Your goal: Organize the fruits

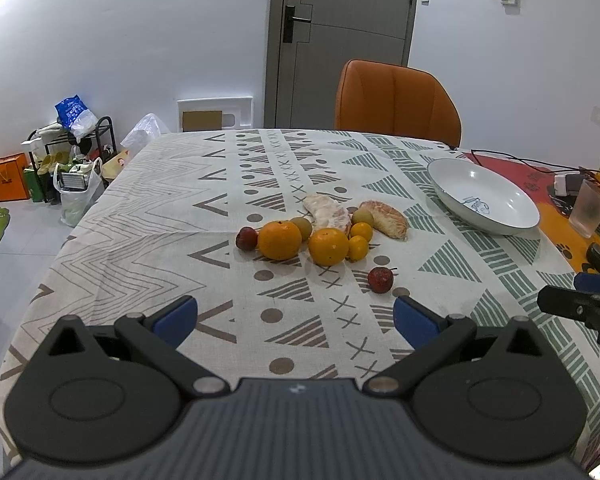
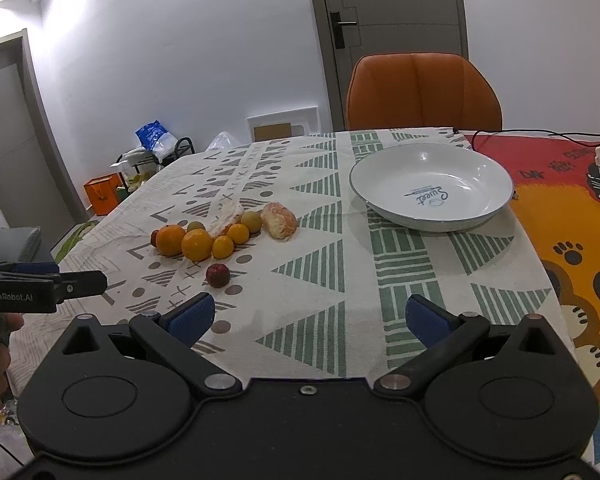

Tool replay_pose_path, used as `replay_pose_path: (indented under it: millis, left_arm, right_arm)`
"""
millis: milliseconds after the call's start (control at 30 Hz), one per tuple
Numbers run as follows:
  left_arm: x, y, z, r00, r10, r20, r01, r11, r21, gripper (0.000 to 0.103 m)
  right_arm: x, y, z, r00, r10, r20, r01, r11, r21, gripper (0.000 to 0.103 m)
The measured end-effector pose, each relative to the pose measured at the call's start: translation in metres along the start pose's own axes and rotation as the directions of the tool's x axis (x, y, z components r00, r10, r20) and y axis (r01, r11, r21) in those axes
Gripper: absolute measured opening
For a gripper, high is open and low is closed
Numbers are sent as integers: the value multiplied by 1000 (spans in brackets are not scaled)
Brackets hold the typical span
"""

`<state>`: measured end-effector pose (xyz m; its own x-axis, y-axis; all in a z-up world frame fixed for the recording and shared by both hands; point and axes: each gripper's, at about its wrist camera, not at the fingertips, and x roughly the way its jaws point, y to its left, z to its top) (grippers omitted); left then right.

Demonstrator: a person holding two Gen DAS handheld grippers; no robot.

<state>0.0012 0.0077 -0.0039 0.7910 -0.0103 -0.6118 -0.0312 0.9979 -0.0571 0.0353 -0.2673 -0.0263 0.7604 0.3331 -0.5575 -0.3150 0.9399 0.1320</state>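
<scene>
A cluster of fruit lies on the patterned tablecloth (image 1: 148,208): two large oranges (image 1: 279,239) (image 1: 328,246), small yellow citrus (image 1: 357,247), greenish round fruits (image 1: 301,227), two peeled pomelo pieces (image 1: 326,211) (image 1: 385,218) and a dark red fruit (image 1: 246,238). A lone red fruit (image 1: 380,279) (image 2: 218,275) lies nearer. An empty white bowl (image 1: 512,220) (image 2: 488,212) stands to the right. My left gripper (image 1: 296,318) is open and empty, short of the fruit. My right gripper (image 2: 311,320) is open and empty, in front of the bowl.
An orange chair (image 1: 396,100) stands behind the table, before a grey door (image 1: 340,32). A frosted glass (image 1: 588,208), cables and a charger (image 1: 566,184) sit at the table's right on an orange mat (image 2: 572,232). Bags and a rack (image 1: 72,152) stand on the floor left.
</scene>
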Motion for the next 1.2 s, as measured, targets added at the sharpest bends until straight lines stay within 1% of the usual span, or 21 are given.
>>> replay_pose_path:
  millis: [467,767,1200]
  left_arm:
    - [1,2,4,1000,-3,1,3,1000,5,103]
    - [0,1,2,1000,-4,4,4,1000,6,103]
    - [7,7,-2,1000,3,10,-3,1000,-23,103]
  right_arm:
    - [0,0,0,1000,10,-12,-11,1000,-7,103]
    - [1,-2,0,1000,2,-11,-2,1000,-2,103]
    - [9,2,2,1000,10,-20,-10,1000,-5,103]
